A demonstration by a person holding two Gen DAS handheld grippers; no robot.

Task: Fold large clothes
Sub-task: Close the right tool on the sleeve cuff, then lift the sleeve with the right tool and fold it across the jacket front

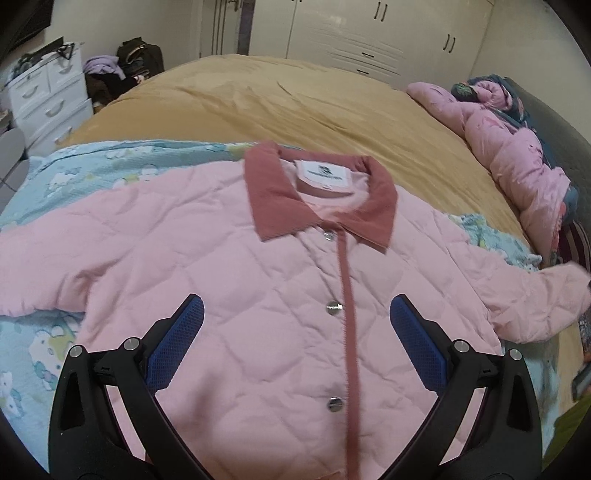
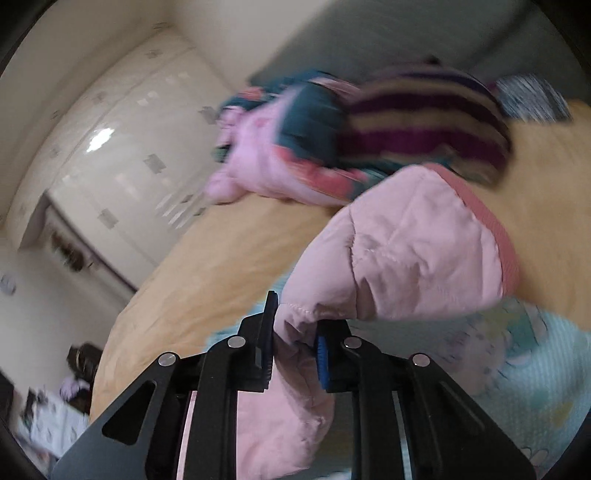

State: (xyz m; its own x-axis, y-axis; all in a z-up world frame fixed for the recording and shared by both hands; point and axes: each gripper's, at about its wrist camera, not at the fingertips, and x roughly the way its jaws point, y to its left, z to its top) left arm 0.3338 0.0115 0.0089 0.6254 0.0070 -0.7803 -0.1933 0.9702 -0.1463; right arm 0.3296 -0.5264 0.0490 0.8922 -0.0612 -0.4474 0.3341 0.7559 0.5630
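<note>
A pink quilted jacket (image 1: 229,280) with a darker pink collar (image 1: 273,195) lies face up and buttoned on a light blue printed blanket (image 1: 40,354). My left gripper (image 1: 295,314) is open and empty above the jacket's chest, blue pads apart on either side of the button placket. In the right wrist view my right gripper (image 2: 295,332) is shut on the jacket's sleeve (image 2: 406,251) and holds it lifted off the bed, the cuff with its darker pink trim (image 2: 491,229) sticking up beyond the fingers. The same sleeve shows at the right in the left wrist view (image 1: 535,295).
The bed has a mustard sheet (image 1: 277,99). A pile of pink and dark clothes (image 1: 517,147) and a striped purple garment (image 2: 424,114) lie by the headboard. White wardrobes (image 1: 369,33), a white drawer unit (image 1: 48,96) and bags (image 1: 136,59) stand beyond the bed.
</note>
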